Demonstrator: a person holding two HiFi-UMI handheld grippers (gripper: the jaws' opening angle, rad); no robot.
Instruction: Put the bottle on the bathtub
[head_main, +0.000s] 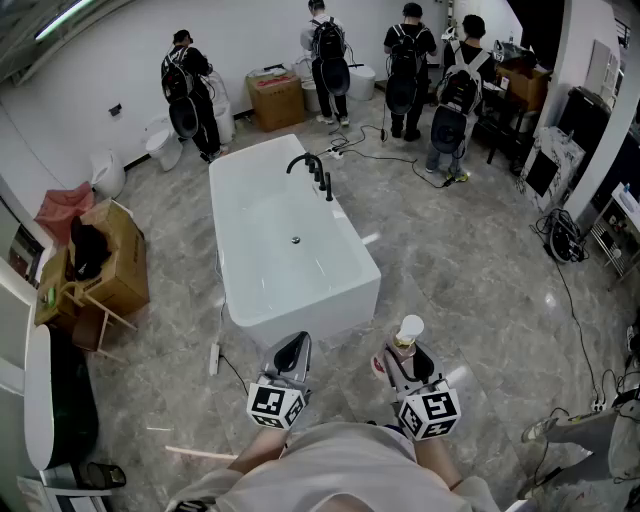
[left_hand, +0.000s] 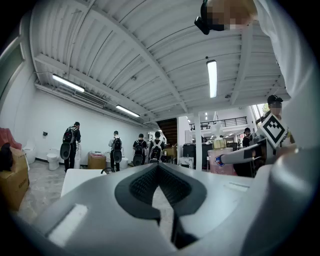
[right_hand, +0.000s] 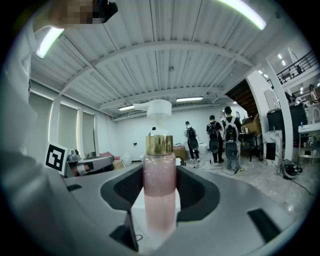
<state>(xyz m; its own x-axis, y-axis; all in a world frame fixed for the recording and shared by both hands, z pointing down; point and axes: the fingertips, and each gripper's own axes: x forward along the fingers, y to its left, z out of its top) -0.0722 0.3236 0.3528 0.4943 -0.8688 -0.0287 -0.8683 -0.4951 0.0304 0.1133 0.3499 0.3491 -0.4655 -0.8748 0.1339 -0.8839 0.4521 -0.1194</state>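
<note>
A pink bottle (right_hand: 159, 192) with a gold collar and a white cap stands upright between the jaws of my right gripper (right_hand: 160, 200), which is shut on it. In the head view the bottle (head_main: 407, 335) shows its white cap just past the right gripper (head_main: 404, 358), right of the tub's near corner. The white bathtub (head_main: 300, 300) with a black tap (head_main: 311, 168) lies straight ahead. My left gripper (head_main: 292, 353) hangs over the tub's near rim, and in the left gripper view its jaws (left_hand: 159, 186) meet with nothing between them.
Several people with backpacks (head_main: 329, 55) stand at the far wall near toilets (head_main: 163, 145) and a cardboard box (head_main: 276, 98). Cables (head_main: 385, 155) run over the grey floor right of the tub. Boxes and a wooden chair (head_main: 100, 285) stand at the left.
</note>
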